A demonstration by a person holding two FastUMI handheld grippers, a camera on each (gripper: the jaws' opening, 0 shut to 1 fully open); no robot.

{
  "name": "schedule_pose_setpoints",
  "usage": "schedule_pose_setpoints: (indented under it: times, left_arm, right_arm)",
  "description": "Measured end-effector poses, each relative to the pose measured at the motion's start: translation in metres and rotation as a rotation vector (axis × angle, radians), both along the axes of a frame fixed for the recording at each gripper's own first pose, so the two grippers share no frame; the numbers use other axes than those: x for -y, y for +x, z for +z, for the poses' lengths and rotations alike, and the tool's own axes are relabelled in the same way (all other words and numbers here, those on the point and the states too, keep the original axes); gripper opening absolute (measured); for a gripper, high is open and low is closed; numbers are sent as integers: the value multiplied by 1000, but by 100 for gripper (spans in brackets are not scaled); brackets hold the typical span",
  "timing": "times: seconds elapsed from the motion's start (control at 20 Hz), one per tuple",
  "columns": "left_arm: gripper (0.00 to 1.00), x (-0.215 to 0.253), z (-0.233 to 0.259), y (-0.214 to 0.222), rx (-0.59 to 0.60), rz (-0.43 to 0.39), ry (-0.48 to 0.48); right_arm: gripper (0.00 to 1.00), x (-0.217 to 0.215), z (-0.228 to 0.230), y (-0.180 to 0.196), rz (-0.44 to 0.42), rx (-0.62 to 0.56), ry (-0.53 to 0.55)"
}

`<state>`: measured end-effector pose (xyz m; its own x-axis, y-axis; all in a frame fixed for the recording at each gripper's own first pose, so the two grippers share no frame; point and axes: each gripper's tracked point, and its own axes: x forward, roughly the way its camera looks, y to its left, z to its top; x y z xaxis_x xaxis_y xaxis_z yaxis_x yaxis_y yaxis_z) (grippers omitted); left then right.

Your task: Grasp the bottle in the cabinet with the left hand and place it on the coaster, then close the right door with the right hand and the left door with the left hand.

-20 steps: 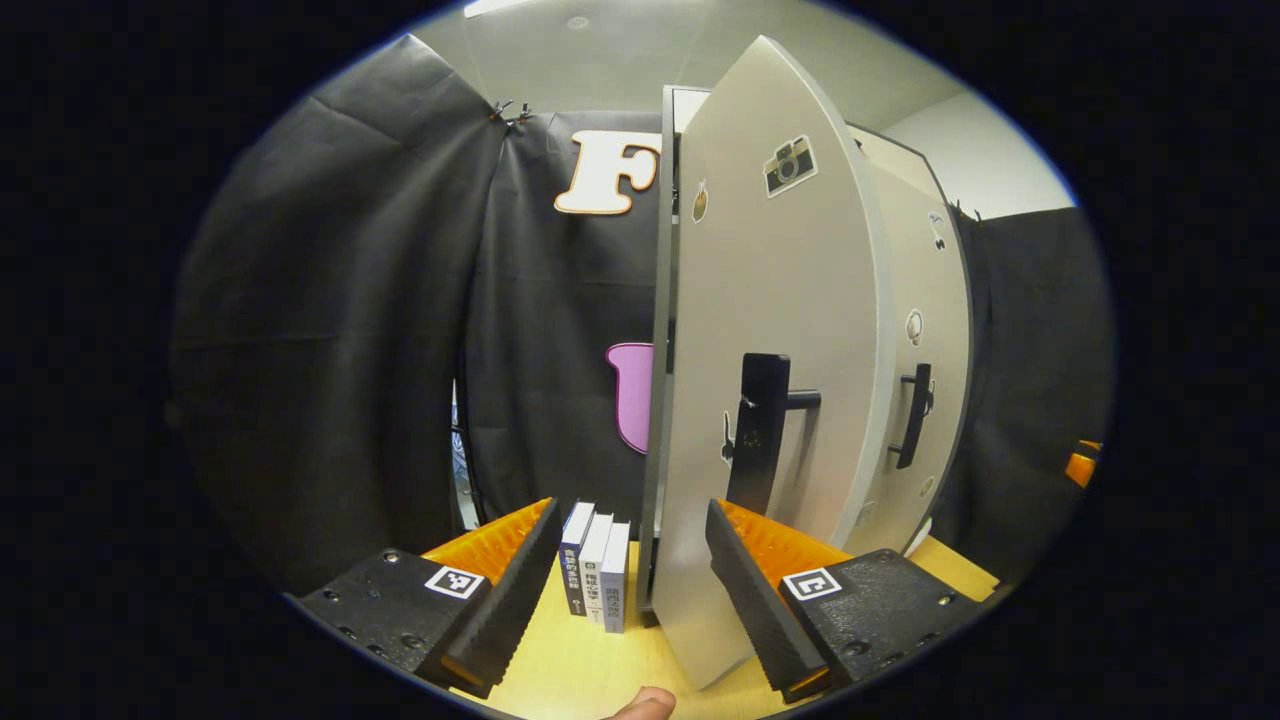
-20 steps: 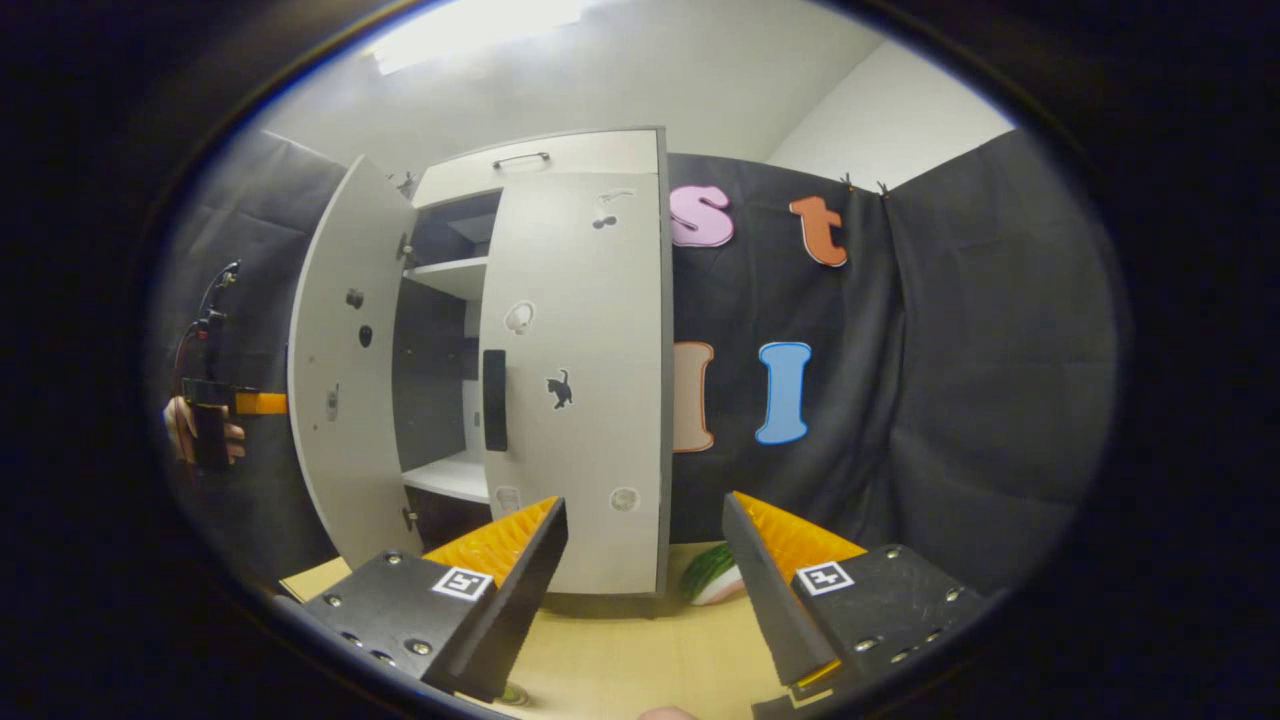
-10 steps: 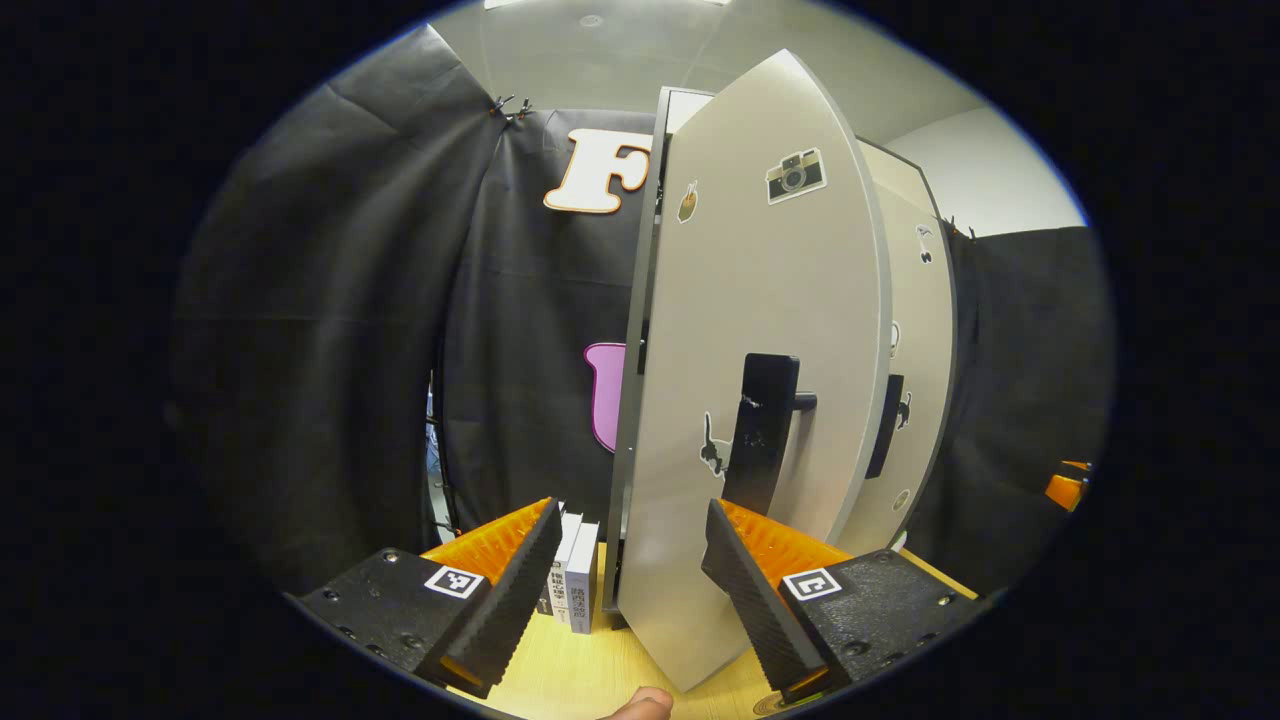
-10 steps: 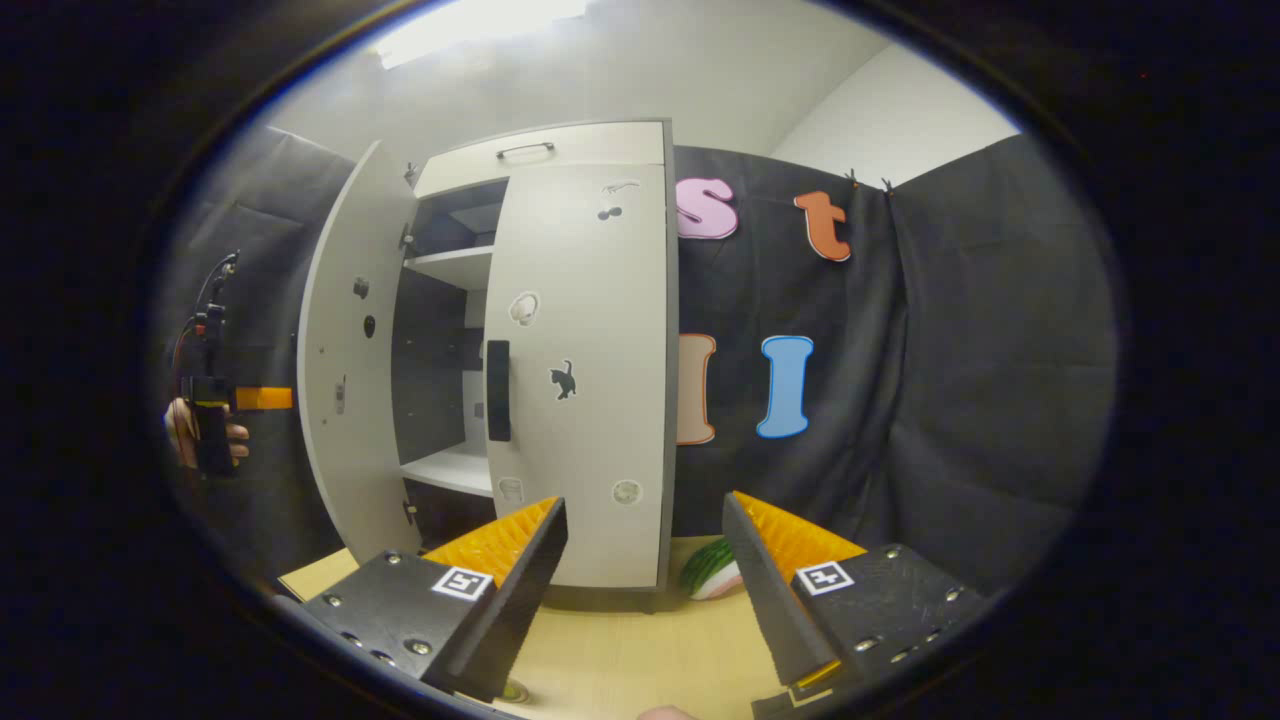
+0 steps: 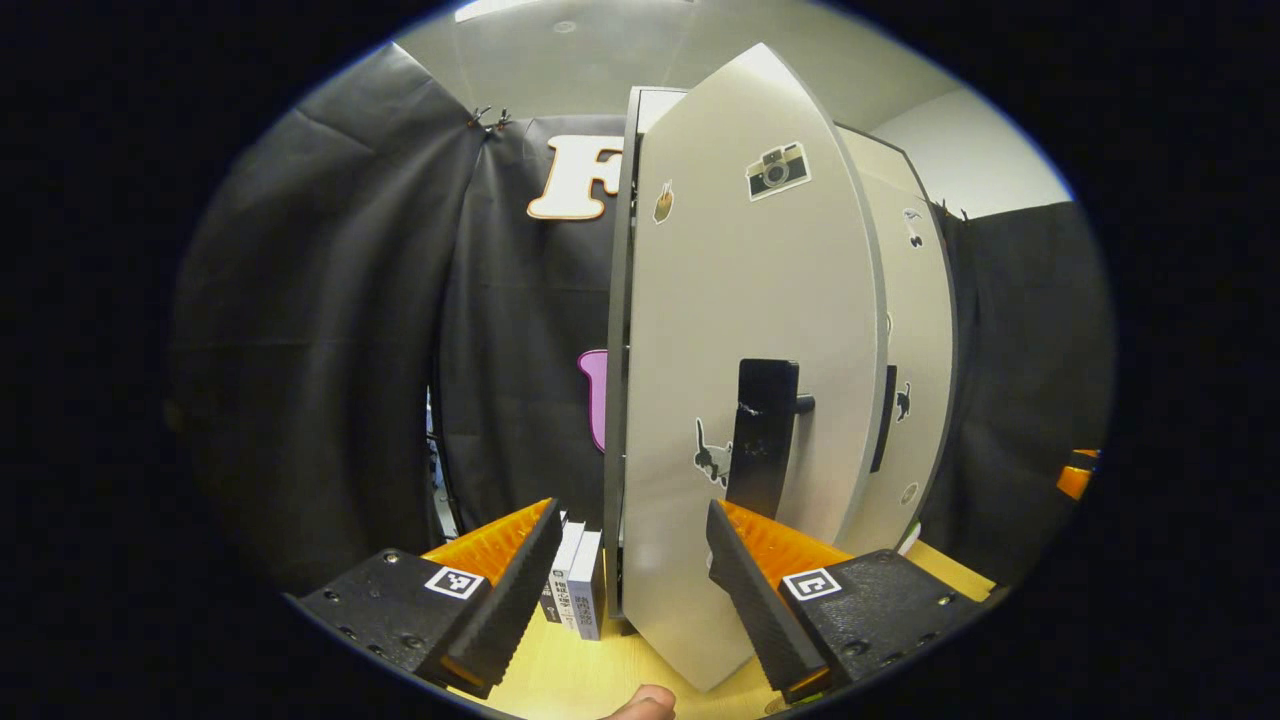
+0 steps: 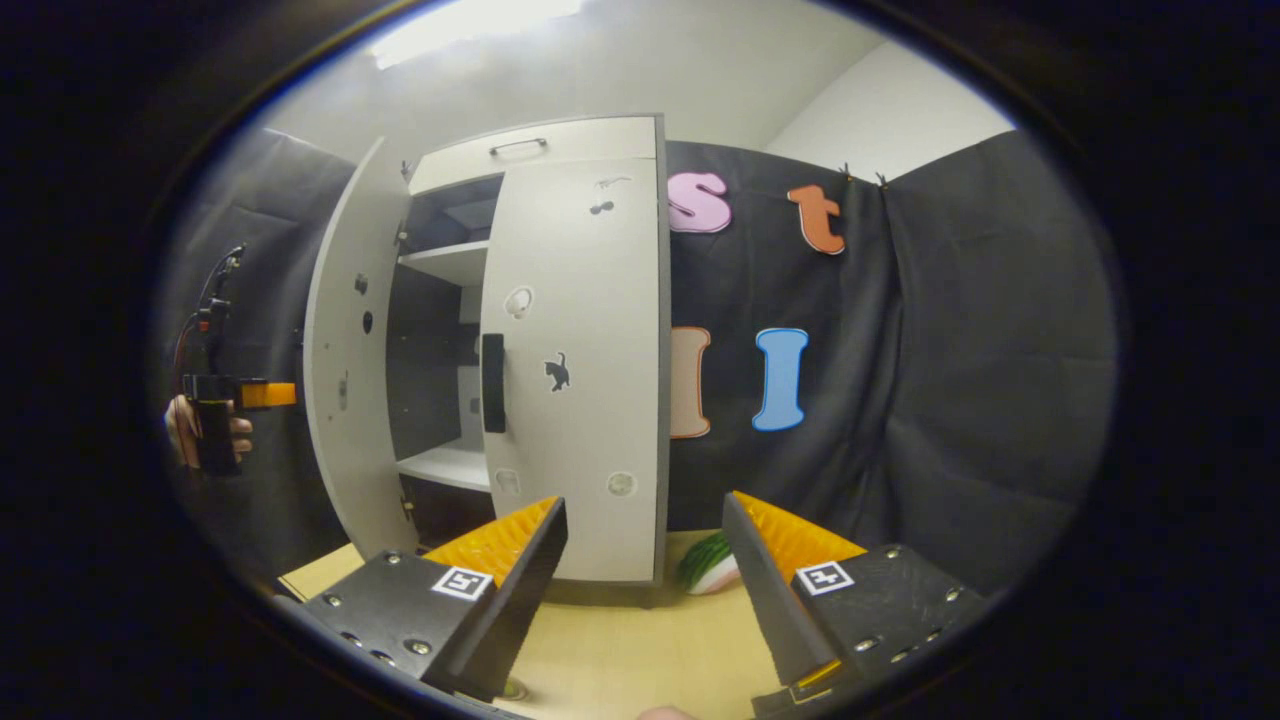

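The grey cabinet's left door (image 5: 740, 300) stands partly open and carries a black handle (image 5: 765, 440). My left gripper (image 5: 630, 520) is open at the door's outer face, low down, with one finger just below the handle. Past it, the right door (image 5: 915, 330) lies flush with the cabinet. In the right gripper view a hand holds the left gripper (image 6: 262, 394) at the outside of the left door (image 6: 345, 340). The right door (image 6: 580, 380) is shut, and bare shelves (image 6: 445, 465) show through the gap. My right gripper (image 6: 645, 510) is open, holds nothing, and hangs back from the cabinet over the table.
A few upright books (image 5: 578, 590) stand on the wooden table (image 5: 590, 680) left of the cabinet. A watermelon-slice toy (image 6: 708, 570) lies by the cabinet's right corner. The right gripper (image 5: 1075, 478) shows far right in the left gripper view.
The left door has swung further toward the cabinet, narrowing the gap, and my left gripper has followed it. The right gripper has barely moved.
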<state>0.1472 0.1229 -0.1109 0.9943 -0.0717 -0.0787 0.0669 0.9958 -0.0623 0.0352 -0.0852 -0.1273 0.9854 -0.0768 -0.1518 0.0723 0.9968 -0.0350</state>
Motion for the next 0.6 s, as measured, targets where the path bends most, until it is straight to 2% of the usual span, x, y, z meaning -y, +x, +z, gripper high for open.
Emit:
schedule_pose_setpoints:
  times: [0.15, 0.2, 0.45, 0.5, 0.6]
  left_arm:
    - [93, 12, -2, 4, -8, -21, -38]
    - [93, 17, -1, 6, -6, -26, -39]
    - [93, 48, 1, 11, -9, -57, -38]
    - [94, 52, 5, 8, -4, -55, -32]
    - [93, 56, 10, -2, 3, -49, -8]
  right_arm:
    - [95, 8, -1, -5, -18, -11, 10]
    - [92, 11, 2, -7, -26, -14, 7]
    - [95, 36, 24, -25, -59, 15, -12]
    - [92, 43, 27, -30, -68, 16, -11]
    - [95, 52, 35, -39, -76, 25, -18]
